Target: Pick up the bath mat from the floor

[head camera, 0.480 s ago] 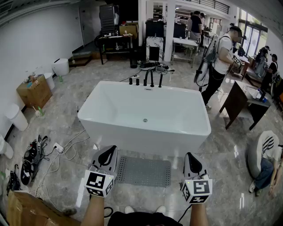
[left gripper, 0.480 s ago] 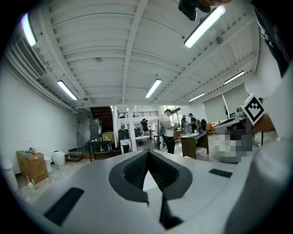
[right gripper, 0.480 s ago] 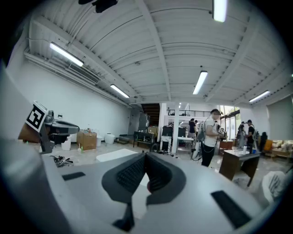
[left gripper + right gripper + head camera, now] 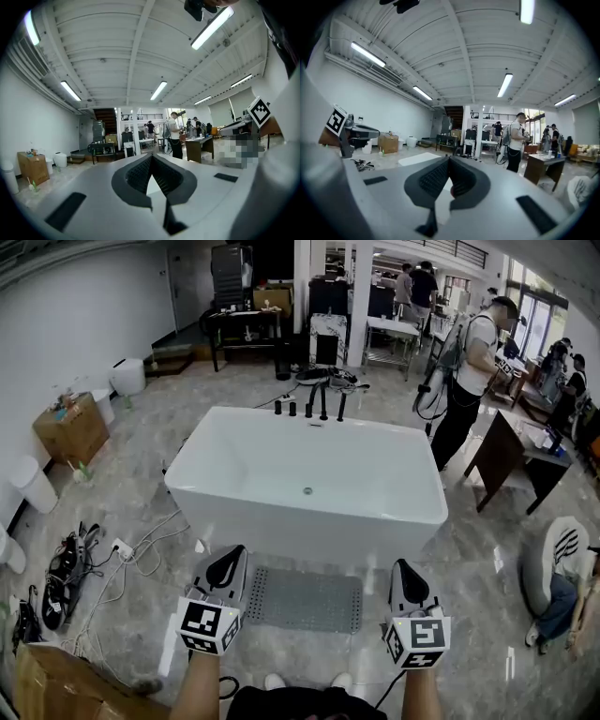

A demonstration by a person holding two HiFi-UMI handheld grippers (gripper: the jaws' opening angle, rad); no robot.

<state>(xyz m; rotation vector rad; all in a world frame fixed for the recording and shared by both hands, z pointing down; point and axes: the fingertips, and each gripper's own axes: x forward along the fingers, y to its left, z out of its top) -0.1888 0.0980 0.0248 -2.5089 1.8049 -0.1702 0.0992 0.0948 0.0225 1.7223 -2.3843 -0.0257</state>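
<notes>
Step in hand: approach, with nothing grasped as yet. The left gripper point(image 4: 225, 570) and the right gripper point(image 4: 406, 582) are held out roughly level above the floor. Each has its jaws clenched together with nothing between them, as both gripper views confirm. The bath mat point(image 4: 305, 601), grey and perforated, lies flat on the marble floor point(image 4: 469, 559) just in front of the bathtub point(image 4: 309, 531), its far edge close along the tub's near wall. In the head view it sits between the two grippers and below them, untouched. Judgement: the next move calls for the jaws to be parted, the grippers tipped downward and lowered to an edge of the mat, then closed on it. A flat mat on smooth stone offers little lip, so a corner or the near edge looks the likeliest purchase. Clearances: the near edge and both short ends of the mat give onto open floor, while the far edge is cramped by the tub wall. Cables point(image 4: 141, 554) lie on the floor to the left, well apart from the mat, and a seated person point(image 4: 562, 587) is well off to the right
</notes>
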